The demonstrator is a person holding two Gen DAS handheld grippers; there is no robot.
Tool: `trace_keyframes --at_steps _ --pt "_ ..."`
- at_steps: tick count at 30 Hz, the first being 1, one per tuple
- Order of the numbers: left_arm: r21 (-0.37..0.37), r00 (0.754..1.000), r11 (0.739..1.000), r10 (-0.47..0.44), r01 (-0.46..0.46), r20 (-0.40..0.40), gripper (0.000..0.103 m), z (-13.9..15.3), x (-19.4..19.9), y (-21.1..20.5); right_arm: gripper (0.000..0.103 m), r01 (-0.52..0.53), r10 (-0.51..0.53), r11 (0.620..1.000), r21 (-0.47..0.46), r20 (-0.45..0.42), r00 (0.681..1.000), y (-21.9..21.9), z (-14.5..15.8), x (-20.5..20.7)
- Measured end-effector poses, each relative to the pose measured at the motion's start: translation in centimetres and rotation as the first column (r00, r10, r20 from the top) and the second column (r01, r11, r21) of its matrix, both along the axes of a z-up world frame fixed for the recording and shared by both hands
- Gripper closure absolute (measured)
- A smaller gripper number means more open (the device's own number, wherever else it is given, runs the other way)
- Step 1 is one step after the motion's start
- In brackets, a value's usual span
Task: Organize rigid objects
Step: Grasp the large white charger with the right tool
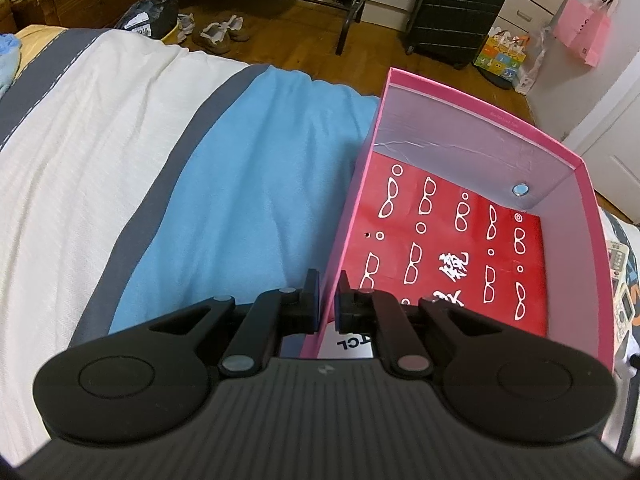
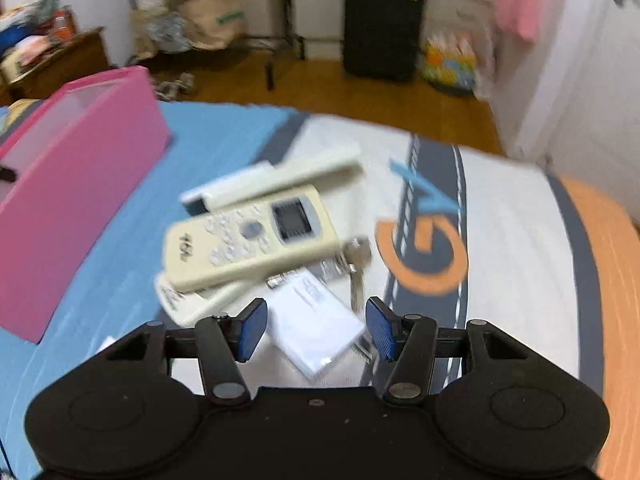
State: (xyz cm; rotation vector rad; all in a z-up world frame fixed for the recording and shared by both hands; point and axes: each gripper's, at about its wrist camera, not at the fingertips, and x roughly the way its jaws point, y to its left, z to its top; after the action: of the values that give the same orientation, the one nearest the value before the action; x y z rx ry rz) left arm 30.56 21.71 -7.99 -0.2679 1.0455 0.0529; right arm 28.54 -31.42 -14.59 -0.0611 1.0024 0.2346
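Two hand-held grippers in view, one per wrist camera. Left hand-held gripper [image 1: 327, 294]: pads pressed together on the near side wall of the pink box [image 1: 460, 114], one pad outside, one inside. Box: open-topped, resting on the bed [image 1: 120, 140] over a blue blanket [image 1: 248, 184]; red sheet printed with white spectacle outlines [image 1: 460, 248] lying across its floor; small round metal stud [image 1: 520, 189] on the far inner wall. Right hand-held gripper [image 2: 316, 328]: fingers apart, nothing clamped, poised above a small white card in clear wrap [image 2: 316, 324]. Just beyond it, on the bed: cream remote control with display [image 2: 252, 236], stacked over a second white remote [image 2: 188, 300]; two long white remotes [image 2: 280, 176] behind; keys [image 2: 356, 264] beside the card. Right-wrist view blurred; fine detail illegible. Black suitcase [image 1: 456, 8] on the wooden floor beyond.
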Motion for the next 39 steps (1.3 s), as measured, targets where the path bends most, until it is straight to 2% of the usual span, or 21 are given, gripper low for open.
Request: trace_keyframes --at_steps 5,7,9,12,14,19,22,24,26,30,34,36,37,39 --pt "0.004 1.0 1.0 -0.003 0.003 0.0 0.097 0.0 0.1 0.0 0.035 0.015 -0.015 1.0 0.007 0.023 1.0 0.6 -0.3 0.3" --pt "0.002 1.0 1.0 -0.002 0.002 0.001 0.097 0.0 0.0 0.0 0.033 -0.025 0.025 1.0 -0.012 0.036 0.999 1.2 -0.6 0.3" --pt "0.003 1.0 1.0 -0.003 0.003 0.002 0.097 0.0 0.0 -0.1 0.032 -0.096 0.101 0.99 -0.103 0.049 0.994 2.6 -1.0 0.2" --pt "0.001 1.0 1.0 -0.002 0.002 0.001 0.097 0.0 0.0 0.0 0.031 -0.196 0.218 0.95 -0.245 0.067 0.974 4.2 -2.2 -0.7" --pt "0.001 1.0 1.0 -0.003 0.003 0.002 0.097 0.0 0.0 0.0 0.031 -0.22 0.249 0.934 -0.281 0.069 0.966 4.5 -2.7 -0.8" --pt "0.001 1.0 1.0 -0.007 0.007 0.006 0.097 0.1 -0.1 -0.1 0.032 -0.13 0.138 0.979 -0.154 0.039 0.99 2.8 -2.0 0.4" --pt "0.018 1.0 1.0 -0.025 0.025 0.007 0.097 0.2 -0.2 -0.3 0.032 -0.04 0.04 0.999 -0.022 -0.011 0.999 1.4 -1.6 0.7" --pt "0.053 0.998 0.997 -0.056 0.055 0.012 0.097 0.4 -0.4 -0.7 0.032 0.025 -0.019 0.995 0.092 -0.06 0.998 0.3 -1.5 0.7" --pt "0.07 0.998 0.995 -0.069 0.068 0.013 0.097 0.5 -0.4 -1.0 0.032 0.039 -0.028 0.99 0.133 -0.077 0.997 0.1 -1.3 0.2" --pt "0.087 0.995 0.992 -0.096 0.094 0.02 0.097 0.5 -0.6 -1.1 0.032 -0.012 0.02 0.996 0.087 -0.087 0.996 1.1 -1.5 -0.2" --pt "0.089 0.991 0.988 -0.128 0.125 0.026 0.097 0.6 -0.9 -1.1 0.023 -0.157 0.16 0.987 0.04 -0.111 0.981 1.5 -1.8 -0.7" --pt "0.093 0.989 0.986 -0.145 0.142 0.03 0.096 0.6 -0.9 -1.1 0.023 -0.163 0.162 0.987 0.002 -0.108 0.981 1.7 -2.3 -0.8" --pt "0.093 0.988 0.985 -0.151 0.147 0.032 0.096 0.6 -1.0 -1.1 0.026 -0.169 0.168 0.986 -0.005 -0.107 0.98 1.9 -2.5 -0.8" --pt "0.093 0.986 0.983 -0.16 0.157 0.036 0.096 0.6 -1.2 -1.1 0.042 -0.186 0.183 0.982 -0.035 -0.076 0.98 2.4 -2.4 -1.0"
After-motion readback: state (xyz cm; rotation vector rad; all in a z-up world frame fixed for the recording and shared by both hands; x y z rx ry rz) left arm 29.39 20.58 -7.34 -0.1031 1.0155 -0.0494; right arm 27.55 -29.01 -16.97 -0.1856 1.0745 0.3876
